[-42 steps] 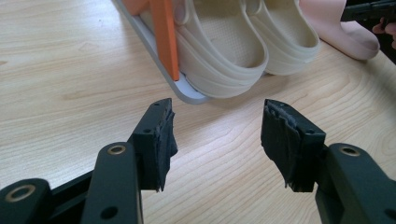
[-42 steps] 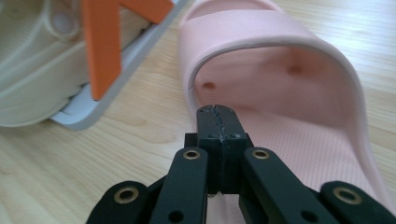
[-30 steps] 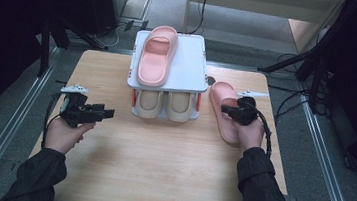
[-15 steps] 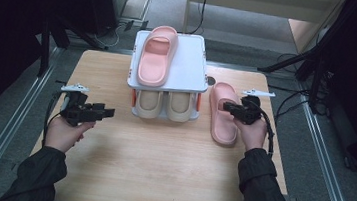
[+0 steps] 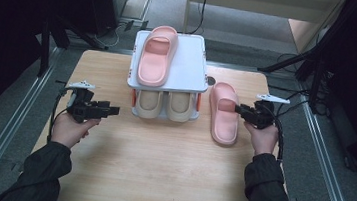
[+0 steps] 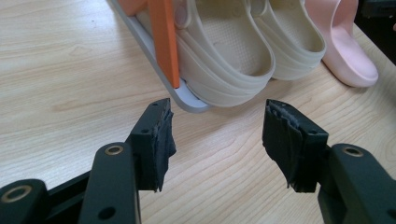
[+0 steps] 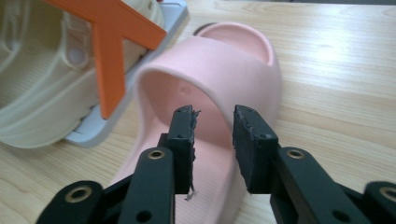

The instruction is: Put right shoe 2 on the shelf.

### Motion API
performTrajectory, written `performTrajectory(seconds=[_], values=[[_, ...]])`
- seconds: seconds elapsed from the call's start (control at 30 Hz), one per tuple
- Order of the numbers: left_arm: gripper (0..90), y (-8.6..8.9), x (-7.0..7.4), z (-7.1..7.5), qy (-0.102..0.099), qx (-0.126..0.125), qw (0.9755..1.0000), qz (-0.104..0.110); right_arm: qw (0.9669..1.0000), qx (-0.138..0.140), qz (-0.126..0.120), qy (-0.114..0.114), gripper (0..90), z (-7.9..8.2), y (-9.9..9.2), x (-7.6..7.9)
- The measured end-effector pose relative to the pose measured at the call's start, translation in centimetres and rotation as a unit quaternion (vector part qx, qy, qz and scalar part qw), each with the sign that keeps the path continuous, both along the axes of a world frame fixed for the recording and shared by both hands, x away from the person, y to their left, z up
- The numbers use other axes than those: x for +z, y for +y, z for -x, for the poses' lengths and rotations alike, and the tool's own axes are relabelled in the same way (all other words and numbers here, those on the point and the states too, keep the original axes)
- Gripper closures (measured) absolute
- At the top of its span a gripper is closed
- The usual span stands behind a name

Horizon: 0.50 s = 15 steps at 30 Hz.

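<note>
Looking down from the high view, the right gripper (image 5: pixel 242 110) sits just beside the pink slipper on the table (image 5: pixel 224 113), its tips at the slipper's outer edge near the strap, while the left gripper (image 5: pixel 109 109) hovers over bare wooden table (image 5: pixel 159 169), pointing toward the two-tier shoe rack (image 5: pixel 190 64). A second pink slipper (image 5: pixel 156 54) lies on the rack's top shelf, and a beige pair (image 5: pixel 165 104) stands on the lower shelf. In the left gripper view, the left gripper (image 6: pixel 217 135) has its jaws spread wide with nothing between them; the beige pair (image 6: pixel 233 51) and an orange rack post (image 6: pixel 164 42) lie just ahead of the fingertips, apart from them. In the right gripper view, the right gripper (image 7: pixel 213 140) shows its jaws partly parted, having just been opening, and the pads press on nothing. The pink slipper on the table (image 7: pixel 219 70) lies directly ahead of and beneath the fingertips, its strap arch facing them; whether the tips touch it cannot be told.
</note>
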<state>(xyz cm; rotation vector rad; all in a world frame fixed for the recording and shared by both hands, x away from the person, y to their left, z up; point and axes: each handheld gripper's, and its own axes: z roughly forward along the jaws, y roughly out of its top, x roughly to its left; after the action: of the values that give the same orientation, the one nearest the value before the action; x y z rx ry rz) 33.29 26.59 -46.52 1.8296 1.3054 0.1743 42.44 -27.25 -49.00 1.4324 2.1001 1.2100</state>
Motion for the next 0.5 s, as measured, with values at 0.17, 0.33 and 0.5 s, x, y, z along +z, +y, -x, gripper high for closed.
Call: performTrajectory(seconds=[0.17, 0.33, 0.5], values=[[42.8, -0.1, -0.1, -0.1, 0.005, -0.006, 1.0000, -0.004, 0.9998, -0.014, 0.003, 0.012, 59.4, -0.6, -0.3, -0.9], [42.8, -0.1, -0.2, 0.0, 0.003, -0.003, 1.0000, -0.001, 0.9994, -0.019, 0.019, 0.023, 56.3, -1.1, 0.4, -1.7], [42.7, 0.2, -0.3, 0.3, 0.007, -0.001, 1.0000, -0.004, 0.9988, -0.031, 0.026, 0.028, 56.4, -2.2, 1.0, -2.2]])
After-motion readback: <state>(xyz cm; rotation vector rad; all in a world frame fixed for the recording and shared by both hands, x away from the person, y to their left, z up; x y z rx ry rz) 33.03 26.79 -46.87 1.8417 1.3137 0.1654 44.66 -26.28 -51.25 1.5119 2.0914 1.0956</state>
